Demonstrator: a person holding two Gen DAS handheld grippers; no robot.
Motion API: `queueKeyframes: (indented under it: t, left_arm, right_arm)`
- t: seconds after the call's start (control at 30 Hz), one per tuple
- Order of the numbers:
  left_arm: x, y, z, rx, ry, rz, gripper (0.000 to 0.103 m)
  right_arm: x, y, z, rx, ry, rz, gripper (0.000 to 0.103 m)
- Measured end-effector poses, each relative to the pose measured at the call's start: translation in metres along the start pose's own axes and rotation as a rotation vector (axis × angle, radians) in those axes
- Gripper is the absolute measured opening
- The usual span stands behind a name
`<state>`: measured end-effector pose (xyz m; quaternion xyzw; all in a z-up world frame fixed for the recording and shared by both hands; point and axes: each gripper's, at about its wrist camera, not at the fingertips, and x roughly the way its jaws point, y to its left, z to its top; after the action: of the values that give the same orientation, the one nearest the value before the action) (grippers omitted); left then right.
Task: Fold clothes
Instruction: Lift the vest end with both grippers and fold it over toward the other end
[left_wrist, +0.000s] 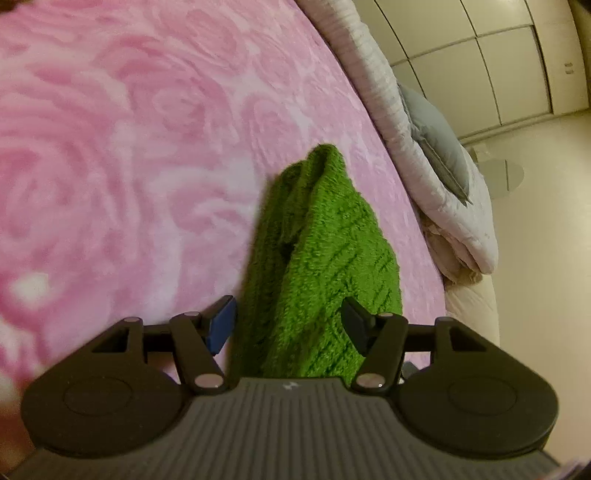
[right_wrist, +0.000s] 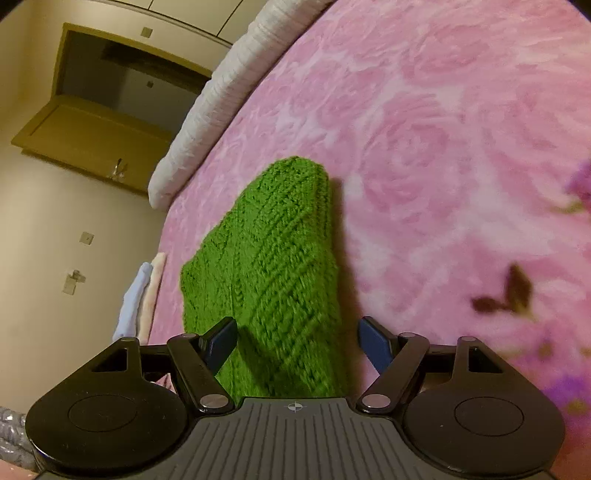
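Observation:
A green knitted garment (left_wrist: 314, 258) lies bunched on the pink rose-patterned blanket (left_wrist: 129, 147). In the left wrist view it runs from the middle of the frame down between the fingers of my left gripper (left_wrist: 290, 325), whose jaws stand wide apart around the cloth. In the right wrist view the same green knit (right_wrist: 273, 266) rises as a folded mound in front of my right gripper (right_wrist: 297, 341), whose jaws also stand wide apart, with the cloth's near end between them. Neither gripper pinches the cloth.
A white quilt (left_wrist: 424, 155) with a grey pillow (left_wrist: 432, 129) lies along the bed edge. Cream wardrobe doors (left_wrist: 498, 55) and floor lie beyond. In the right wrist view there is a white quilt (right_wrist: 207, 110), a wooden open cabinet (right_wrist: 110, 99) and folded pale cloths (right_wrist: 140, 299).

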<state>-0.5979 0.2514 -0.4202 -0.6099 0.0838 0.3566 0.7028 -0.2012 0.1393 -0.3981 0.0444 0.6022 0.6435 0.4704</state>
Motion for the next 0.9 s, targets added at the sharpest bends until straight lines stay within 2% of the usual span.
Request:
queueKeyframes:
  t: [0.13,0.2,0.3,0.37,0.4,0.43,0.53,0.7,0.9]
  left_arm:
    - [0.016,-0.005,-0.001,0.023,0.052,-0.055,0.054]
    - [0.024,-0.005,-0.002,0.023,0.074,-0.084,0.047]
    - [0.029,-0.006,-0.004,0.048,0.075,-0.095,0.046]
    - [0.029,-0.005,-0.004,0.044,0.078,-0.106,0.041]
    - [0.030,-0.005,-0.004,0.043,0.079,-0.111,0.038]
    - [0.030,-0.004,-0.003,0.044,0.080,-0.115,0.037]
    - [0.031,-0.006,-0.002,0.067,0.084,-0.120,0.031]
    - [0.028,-0.011,0.006,0.115,0.113,-0.131,0.026]
    - [0.017,-0.024,0.024,0.137,0.141,-0.119,0.024]
  right_arm:
    - [0.019,0.000,0.007,-0.017,0.035,0.031,0.075]
    - [0.025,-0.001,0.009,-0.021,0.049,0.050,0.075]
    - [0.030,0.000,0.008,-0.043,0.054,0.054,0.075]
    - [0.033,0.002,0.006,-0.063,0.052,0.045,0.075]
    - [0.034,0.003,0.005,-0.073,0.050,0.037,0.070]
    - [0.035,0.004,0.004,-0.083,0.048,0.030,0.060]
    - [0.037,0.000,0.003,-0.072,0.044,0.044,0.044]
    - [0.036,-0.004,0.006,-0.051,0.046,0.078,0.038]
    - [0.033,0.013,0.010,-0.007,0.047,0.064,0.035]
